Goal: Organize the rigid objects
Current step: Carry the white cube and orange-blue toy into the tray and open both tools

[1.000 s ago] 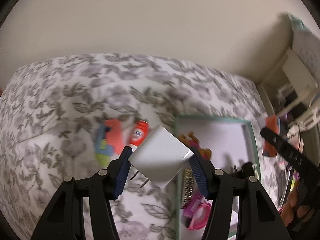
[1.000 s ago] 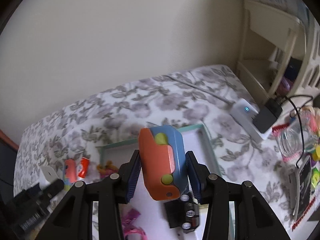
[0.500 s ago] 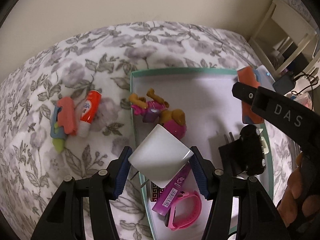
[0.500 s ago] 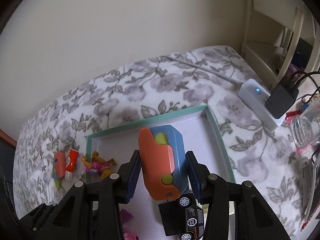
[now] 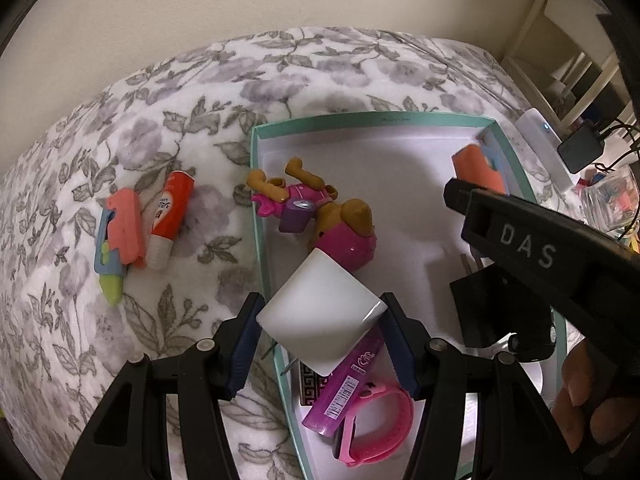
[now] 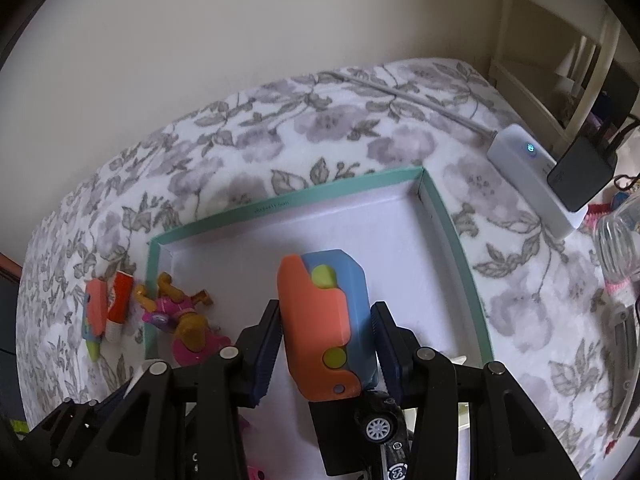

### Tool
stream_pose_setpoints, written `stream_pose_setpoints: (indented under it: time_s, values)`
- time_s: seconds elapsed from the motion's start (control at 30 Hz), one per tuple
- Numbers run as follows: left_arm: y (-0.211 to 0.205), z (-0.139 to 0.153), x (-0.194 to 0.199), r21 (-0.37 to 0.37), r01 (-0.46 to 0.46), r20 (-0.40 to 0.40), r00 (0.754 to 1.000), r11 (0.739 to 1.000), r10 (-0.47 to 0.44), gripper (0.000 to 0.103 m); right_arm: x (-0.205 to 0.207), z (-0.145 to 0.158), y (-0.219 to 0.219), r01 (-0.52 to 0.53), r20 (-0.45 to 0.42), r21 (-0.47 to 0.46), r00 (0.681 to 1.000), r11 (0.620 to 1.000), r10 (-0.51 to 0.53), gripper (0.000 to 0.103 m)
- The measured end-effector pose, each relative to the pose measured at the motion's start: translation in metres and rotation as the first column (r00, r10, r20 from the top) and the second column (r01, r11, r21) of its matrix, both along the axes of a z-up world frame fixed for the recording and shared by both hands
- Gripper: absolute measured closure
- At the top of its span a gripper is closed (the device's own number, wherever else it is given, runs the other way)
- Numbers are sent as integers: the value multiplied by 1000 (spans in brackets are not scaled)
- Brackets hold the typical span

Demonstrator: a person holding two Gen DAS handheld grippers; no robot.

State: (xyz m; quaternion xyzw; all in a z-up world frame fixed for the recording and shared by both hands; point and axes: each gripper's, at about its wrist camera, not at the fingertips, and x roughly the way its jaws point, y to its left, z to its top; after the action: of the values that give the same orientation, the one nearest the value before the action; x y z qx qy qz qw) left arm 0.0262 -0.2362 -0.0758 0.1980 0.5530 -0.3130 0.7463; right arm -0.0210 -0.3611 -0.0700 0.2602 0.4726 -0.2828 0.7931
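My left gripper [image 5: 322, 320] is shut on a white plug adapter [image 5: 320, 316], prongs pointing down, just above the left wall of the teal box tray [image 5: 372, 118]. My right gripper [image 6: 326, 332] is shut on an orange and blue toy [image 6: 324, 328] over the tray's middle [image 6: 280, 206]. In the left wrist view that toy [image 5: 476, 168] shows near the tray's far right corner. The tray holds a toy dog [image 5: 316, 208], a purple tube [image 5: 348, 388], a pink watch [image 5: 380, 428] and a black toy car [image 6: 380, 428].
On the floral blanket left of the tray lie a second orange and blue toy [image 5: 118, 236] and a red glue stick [image 5: 168, 220]. A white power strip [image 6: 532, 176] with a black adapter [image 6: 580, 172] sits to the right. A hand [image 5: 580, 400] grips the right tool.
Both grippers have come down toward the tray with their loads. The left one moved from over the blanket to the tray's left edge.
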Motion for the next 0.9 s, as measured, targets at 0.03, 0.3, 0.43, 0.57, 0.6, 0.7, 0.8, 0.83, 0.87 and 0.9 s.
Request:
stream_pose_setpoints:
  time_s: [0.03,0.3,0.43,0.57,0.6,0.7,0.8,0.83,0.87,0.9]
  values:
    - [0,0,0,2,1,1,1000,1000,-1,43,0,-3,0,1,-5,7,1000,1000,-1,55]
    - [-3,0,0,2,-3,-2,1000,1000,3,43,3,-10,1,-1,-37,19,999,1000,2,55]
    - [-2,-1,3,0,-10,-15,1000,1000,10,43,6,-10,3,-9,-58,15,998,1000,10,55]
    - [0,-2,5,-8,-26,-43,999,1000,26,43,8,-6,5,-19,-75,-9,997,1000,18,54]
    - [1,-2,6,-11,-30,-47,998,999,30,43,8,-4,6,-22,-78,-13,997,1000,21,54]
    - [1,-1,7,-15,-35,-56,998,999,34,43,9,4,7,-26,-78,-35,997,999,23,53]
    - [2,2,8,-18,-36,-56,998,999,35,43,8,15,7,-18,-64,-48,998,999,15,53]
    - [2,5,8,-26,-35,-52,998,999,34,43,7,19,7,-16,-56,-51,998,999,14,53]
    - [2,8,8,-32,-35,-50,998,999,33,43,7,23,7,-14,-48,-54,999,998,12,53]
    - [2,11,7,-42,-33,-47,998,999,31,43,6,28,7,-12,-39,-58,999,998,10,53]
